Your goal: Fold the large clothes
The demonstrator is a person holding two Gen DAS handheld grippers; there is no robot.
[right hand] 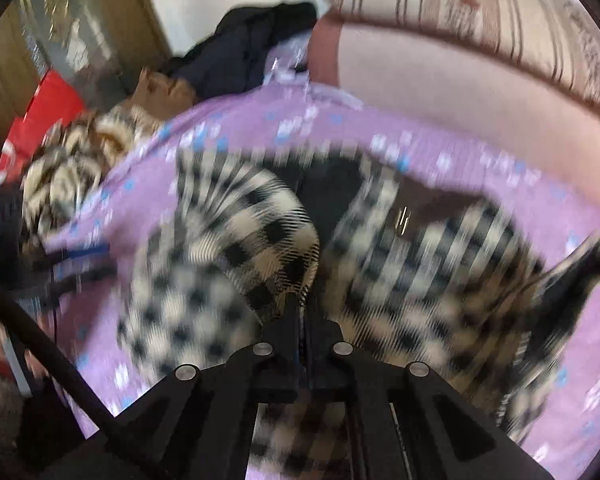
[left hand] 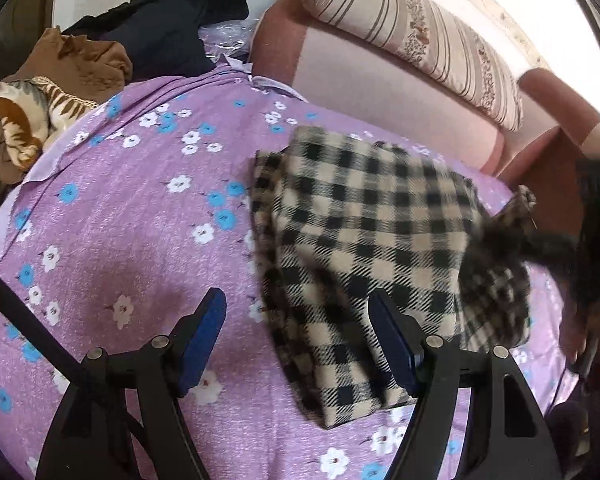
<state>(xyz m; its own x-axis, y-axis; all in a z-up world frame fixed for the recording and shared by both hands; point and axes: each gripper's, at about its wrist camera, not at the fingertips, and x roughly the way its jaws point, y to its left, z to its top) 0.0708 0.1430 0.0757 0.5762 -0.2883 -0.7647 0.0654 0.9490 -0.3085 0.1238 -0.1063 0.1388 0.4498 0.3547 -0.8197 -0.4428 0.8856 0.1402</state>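
Note:
A black-and-cream checked garment (left hand: 364, 248) lies partly folded on the purple flowered bedsheet (left hand: 132, 224). My left gripper (left hand: 296, 316) is open and empty, hovering just above the garment's near left edge. My right gripper (right hand: 303, 304) is shut on a fold of the checked garment (right hand: 260, 240) and holds it lifted; that view is motion-blurred. In the left wrist view the right gripper (left hand: 540, 240) shows at the right edge, gripping the garment's raised corner.
A pile of black (left hand: 172, 20), brown (left hand: 84, 60) and patterned clothes (left hand: 16, 128) lies at the bed's far left. A pink headboard (left hand: 380, 76) with a striped bolster (left hand: 412, 32) runs along the far side. A red object (right hand: 40, 116) stands beyond the bed.

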